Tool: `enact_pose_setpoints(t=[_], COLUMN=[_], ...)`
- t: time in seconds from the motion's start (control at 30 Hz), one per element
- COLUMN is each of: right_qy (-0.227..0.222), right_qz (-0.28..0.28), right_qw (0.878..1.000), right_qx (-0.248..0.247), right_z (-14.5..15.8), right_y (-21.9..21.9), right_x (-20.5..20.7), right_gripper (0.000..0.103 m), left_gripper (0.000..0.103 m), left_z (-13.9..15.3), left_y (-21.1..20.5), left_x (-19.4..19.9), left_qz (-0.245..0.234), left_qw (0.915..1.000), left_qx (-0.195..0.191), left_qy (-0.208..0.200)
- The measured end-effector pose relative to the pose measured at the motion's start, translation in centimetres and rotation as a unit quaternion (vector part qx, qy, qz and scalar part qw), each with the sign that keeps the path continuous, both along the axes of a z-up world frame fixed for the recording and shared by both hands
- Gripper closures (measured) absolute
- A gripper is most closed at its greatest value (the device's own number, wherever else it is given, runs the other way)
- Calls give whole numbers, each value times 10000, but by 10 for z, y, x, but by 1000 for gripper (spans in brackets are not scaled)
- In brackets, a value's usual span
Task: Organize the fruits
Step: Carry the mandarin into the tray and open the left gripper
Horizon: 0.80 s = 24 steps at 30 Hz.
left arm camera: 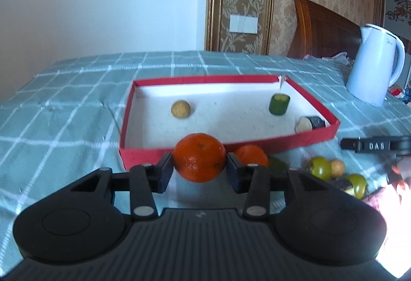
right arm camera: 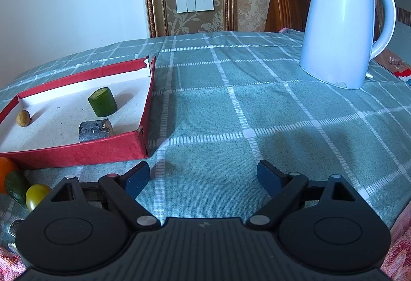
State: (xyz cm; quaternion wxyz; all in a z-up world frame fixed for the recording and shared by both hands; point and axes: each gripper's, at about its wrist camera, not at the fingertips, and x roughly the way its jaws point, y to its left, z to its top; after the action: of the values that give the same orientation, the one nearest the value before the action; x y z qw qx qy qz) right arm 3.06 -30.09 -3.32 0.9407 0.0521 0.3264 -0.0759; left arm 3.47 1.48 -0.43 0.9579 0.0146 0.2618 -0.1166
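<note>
My left gripper (left arm camera: 199, 168) is shut on an orange (left arm camera: 199, 156), held just in front of the near wall of a red box (left arm camera: 143, 156). In the box lie a small tan fruit (left arm camera: 180, 109), a green cucumber piece (left arm camera: 279, 104) and a dark-skinned piece (left arm camera: 309, 124). A second orange (left arm camera: 251, 156), green tomatoes (left arm camera: 319, 167) and other small fruits lie on the cloth right of it. My right gripper (right arm camera: 203, 179) is open and empty over the cloth, right of the box (right arm camera: 77, 152), which shows the cucumber piece (right arm camera: 102, 102) inside.
A white kettle (right arm camera: 339, 24) stands at the back right on the green checked tablecloth (right arm camera: 231, 106). The right gripper's finger (left arm camera: 372, 145) shows at the right in the left wrist view. A wooden headboard and patterned wall are behind.
</note>
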Motion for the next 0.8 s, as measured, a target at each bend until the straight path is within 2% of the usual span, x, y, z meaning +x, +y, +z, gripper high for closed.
enact_pose_setpoints(t=[0.33,0.57,0.8], right_qy=[2,6,22], right_qz=[2,4,14], right_qw=[10000,10000,10000], right_qx=[-2,-8,-29], right_z=[0,0,0], right_y=[0,0,0], right_x=[0,0,0], right_gripper=[12,12,11], left_gripper=[62,62,62], left_z=[7,1,-11], left_y=[2,7,12], left_x=[36,76,93], left_qz=[340,586,769], left_qw=[9994,9980,9961], left_qx=[52,-5,-5], left_qy=[-48,227,438])
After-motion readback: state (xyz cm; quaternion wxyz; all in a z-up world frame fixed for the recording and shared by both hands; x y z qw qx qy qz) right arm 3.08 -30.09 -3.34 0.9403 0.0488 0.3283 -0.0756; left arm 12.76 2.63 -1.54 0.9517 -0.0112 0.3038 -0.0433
